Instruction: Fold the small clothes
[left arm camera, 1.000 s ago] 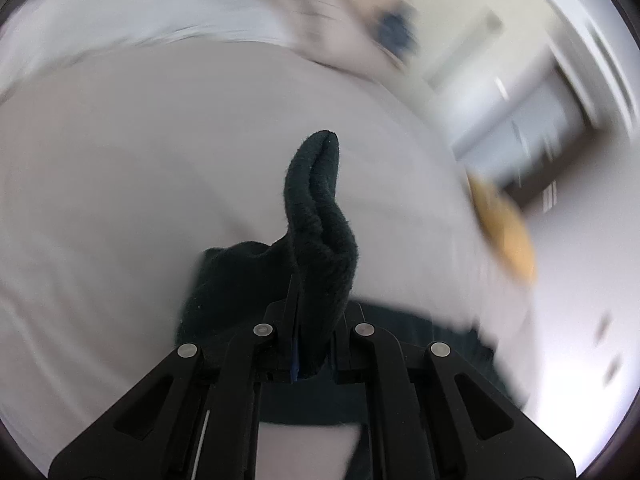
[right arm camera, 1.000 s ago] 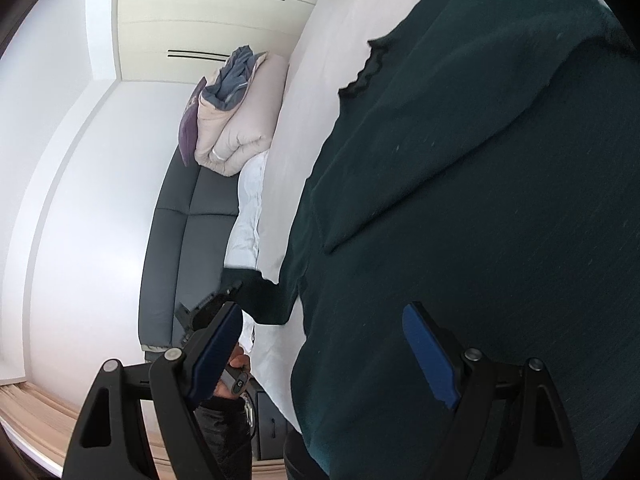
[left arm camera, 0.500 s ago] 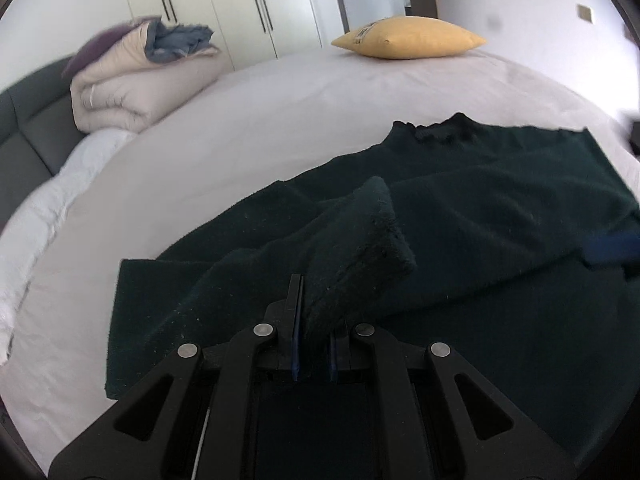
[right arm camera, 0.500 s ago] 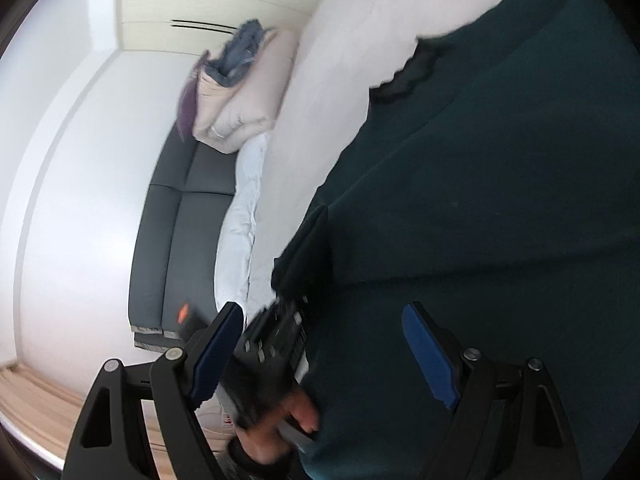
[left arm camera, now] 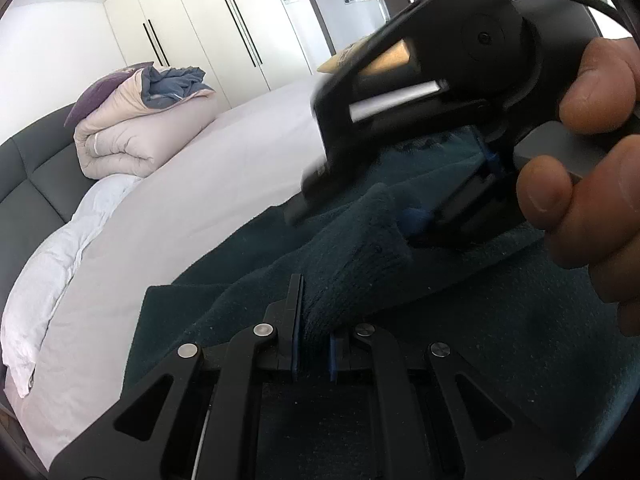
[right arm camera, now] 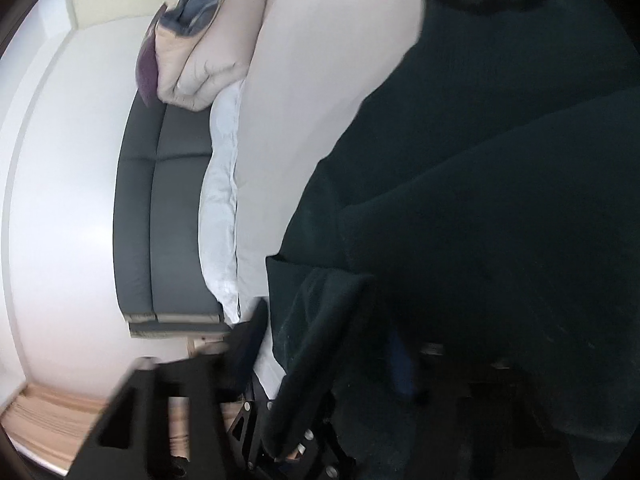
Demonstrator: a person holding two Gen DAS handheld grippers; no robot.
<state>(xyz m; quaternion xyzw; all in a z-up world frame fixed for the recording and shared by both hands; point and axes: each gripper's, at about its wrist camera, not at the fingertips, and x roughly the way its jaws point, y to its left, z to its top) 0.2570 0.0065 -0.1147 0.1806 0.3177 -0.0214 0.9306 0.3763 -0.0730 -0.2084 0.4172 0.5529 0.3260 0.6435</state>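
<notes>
Mostly flat dk-green sweater (left arm camera: pixel 500 352), sleeve bunched

One dark green sweater (left arm camera: pixel 500 320), spread on the bed (left arm camera: pixel 200 208) toward its near edge.

Two grippers: the left gripper (left arm camera: pixel 314 350), and the right gripper (left arm camera: pixel 448 216) seen in front of it.

One hand (left arm camera: pixel 588 168) visible, on the right gripper.

One folded duvet bundle (left arm camera: pixel 136 120) at the bed's far left corner, against the headboard (left arm camera: pixel 28 184).

One white pillow (left arm camera: pixel 52 272) along the bed's left edge.

One yellow cushion (left arm camera: pixel 340 58) at the far edge, mostly hidden.

Four wardrobe door handles (left arm camera: pixel 154 42) counted; other doors too blurred to count.
</notes>
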